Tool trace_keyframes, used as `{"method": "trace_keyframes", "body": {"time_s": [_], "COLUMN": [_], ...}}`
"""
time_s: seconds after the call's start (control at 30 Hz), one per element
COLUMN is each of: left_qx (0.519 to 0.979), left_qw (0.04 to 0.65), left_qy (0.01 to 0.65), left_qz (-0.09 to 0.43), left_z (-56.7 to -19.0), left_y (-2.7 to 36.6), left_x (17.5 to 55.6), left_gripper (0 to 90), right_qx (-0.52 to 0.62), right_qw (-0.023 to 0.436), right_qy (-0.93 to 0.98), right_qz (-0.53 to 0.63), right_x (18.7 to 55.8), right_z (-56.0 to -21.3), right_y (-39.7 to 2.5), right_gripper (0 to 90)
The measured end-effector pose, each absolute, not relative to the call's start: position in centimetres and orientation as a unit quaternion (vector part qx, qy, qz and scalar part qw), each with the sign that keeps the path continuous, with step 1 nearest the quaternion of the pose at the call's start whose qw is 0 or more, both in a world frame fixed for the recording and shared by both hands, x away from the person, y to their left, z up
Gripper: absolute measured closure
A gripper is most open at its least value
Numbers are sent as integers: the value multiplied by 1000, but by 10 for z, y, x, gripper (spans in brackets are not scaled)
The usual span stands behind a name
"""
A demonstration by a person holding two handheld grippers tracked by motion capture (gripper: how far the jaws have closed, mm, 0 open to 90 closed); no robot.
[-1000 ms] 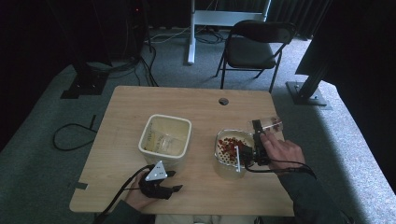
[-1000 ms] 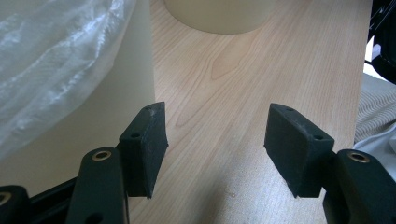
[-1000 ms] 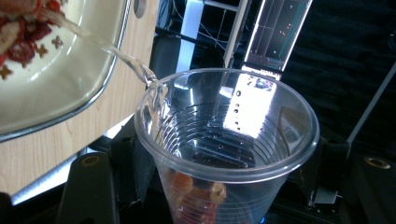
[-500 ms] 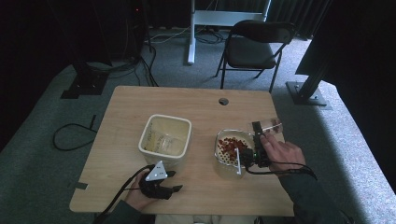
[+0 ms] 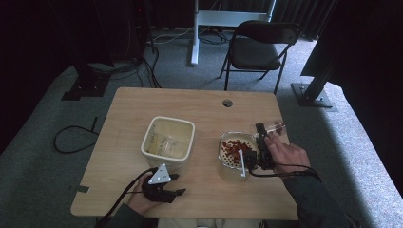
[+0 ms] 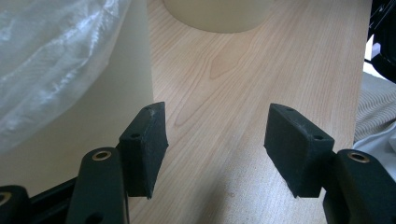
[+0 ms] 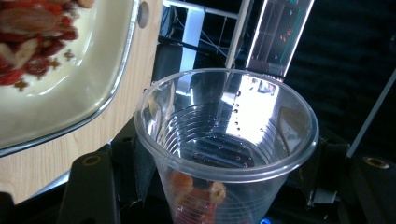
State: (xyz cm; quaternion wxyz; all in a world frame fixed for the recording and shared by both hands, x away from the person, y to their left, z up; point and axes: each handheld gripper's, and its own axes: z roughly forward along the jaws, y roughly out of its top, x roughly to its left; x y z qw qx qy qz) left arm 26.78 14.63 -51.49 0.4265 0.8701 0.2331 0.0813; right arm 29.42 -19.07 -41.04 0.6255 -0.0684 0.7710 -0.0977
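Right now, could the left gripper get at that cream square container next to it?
Probably yes. The left gripper rests open on the table just in front of the cream container, and bare wood lies between them. The container is wider than the open jaws, though, so only a wall or rim looks graspable.

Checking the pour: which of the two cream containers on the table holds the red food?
The shallow cream dish beside the right tool; the tall square cream tub holds clear plastic instead.
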Motion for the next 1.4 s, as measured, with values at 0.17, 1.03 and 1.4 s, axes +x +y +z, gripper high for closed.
{"method": "trace_keyframes", "body": {"time_s": [0.17,1.03,1.4], "left_qx": [870,872,873], "left_qw": [427,426,424], "left_qy": [232,230,230], "left_qz": [80,78,77], "left_z": [-515,-516,-517], "left_y": [145,143,142], "left_x": [268,268,269], "left_gripper": [397,397,397], "right_qx": [-62,-48,-58], "right_qw": [627,627,632], "right_qy": [770,774,769], "right_qz": [-96,-78,-77], "right_x": [295,293,294], "right_z": [-410,-409,-413], "right_y": [-192,-197,-192], "right_gripper": [324,323,325]}}
